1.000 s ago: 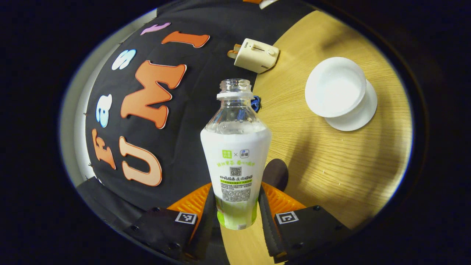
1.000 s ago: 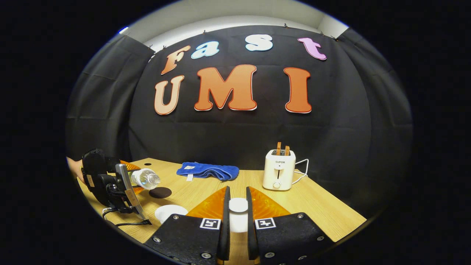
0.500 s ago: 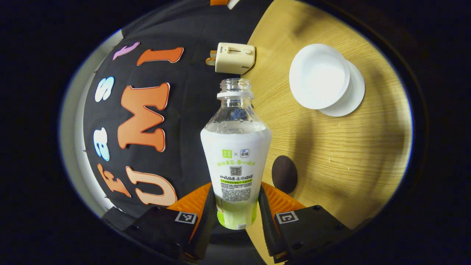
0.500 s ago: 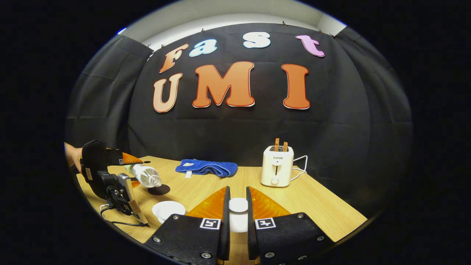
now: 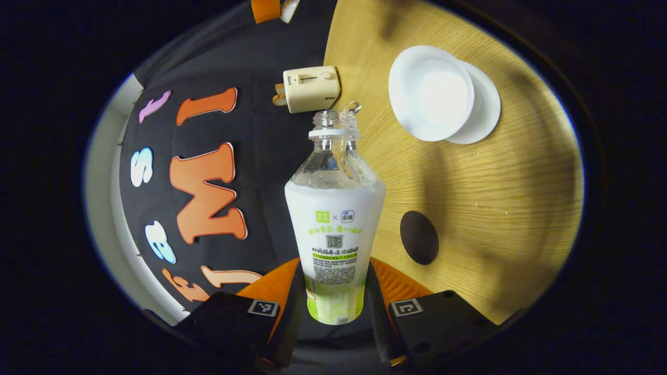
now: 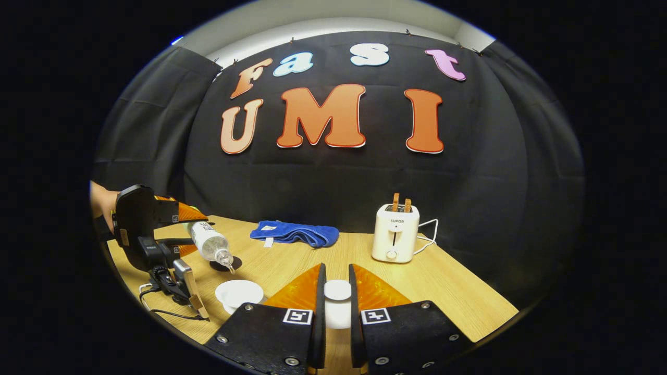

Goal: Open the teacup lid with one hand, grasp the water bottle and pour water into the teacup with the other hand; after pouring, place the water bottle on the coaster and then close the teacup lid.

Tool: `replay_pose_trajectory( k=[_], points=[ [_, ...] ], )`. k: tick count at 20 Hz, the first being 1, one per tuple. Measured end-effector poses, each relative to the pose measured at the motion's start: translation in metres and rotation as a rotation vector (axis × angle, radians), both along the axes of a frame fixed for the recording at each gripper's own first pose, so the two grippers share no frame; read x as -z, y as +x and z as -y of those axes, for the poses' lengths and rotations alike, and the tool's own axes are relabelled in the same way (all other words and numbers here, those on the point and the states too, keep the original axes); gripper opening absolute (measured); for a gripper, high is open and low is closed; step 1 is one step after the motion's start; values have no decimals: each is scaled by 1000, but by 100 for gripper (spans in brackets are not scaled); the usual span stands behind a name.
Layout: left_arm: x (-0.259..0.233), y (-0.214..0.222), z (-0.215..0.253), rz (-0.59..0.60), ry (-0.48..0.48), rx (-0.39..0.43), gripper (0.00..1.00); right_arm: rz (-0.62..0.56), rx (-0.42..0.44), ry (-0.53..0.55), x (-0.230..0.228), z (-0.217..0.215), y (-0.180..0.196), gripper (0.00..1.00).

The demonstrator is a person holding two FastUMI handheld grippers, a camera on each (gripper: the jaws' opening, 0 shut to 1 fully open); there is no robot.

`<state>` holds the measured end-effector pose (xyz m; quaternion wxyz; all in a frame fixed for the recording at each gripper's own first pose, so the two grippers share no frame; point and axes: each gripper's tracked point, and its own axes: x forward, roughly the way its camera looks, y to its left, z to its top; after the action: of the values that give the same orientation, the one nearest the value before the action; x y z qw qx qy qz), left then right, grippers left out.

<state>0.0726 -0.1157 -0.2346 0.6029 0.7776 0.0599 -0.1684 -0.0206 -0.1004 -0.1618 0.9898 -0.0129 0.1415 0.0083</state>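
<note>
We are clamping the left gripper (image 5: 336, 291) on the bottle (image 5: 333, 219), both fingers pressing its lower body. The bottle is tilting neck-down above the table (image 5: 495, 208), water beading at its open mouth. The teacup (image 5: 431, 92) is sitting uncovered beyond the bottle's mouth; the dark coaster (image 5: 419, 237) is lying beside the bottle. We are pinching the right gripper (image 6: 336, 297) on the white lid (image 6: 337, 290). The toaster (image 6: 395, 239) is reading "SUPOR".
</note>
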Motion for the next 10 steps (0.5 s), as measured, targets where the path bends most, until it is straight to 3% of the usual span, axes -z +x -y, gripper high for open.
replay_pose_trajectory(
  k=[10],
  points=[
    [-5, 2, 1, 43, 74, 29, 65, -22, -20, -6, 7, -7, 0, 19]
  ],
)
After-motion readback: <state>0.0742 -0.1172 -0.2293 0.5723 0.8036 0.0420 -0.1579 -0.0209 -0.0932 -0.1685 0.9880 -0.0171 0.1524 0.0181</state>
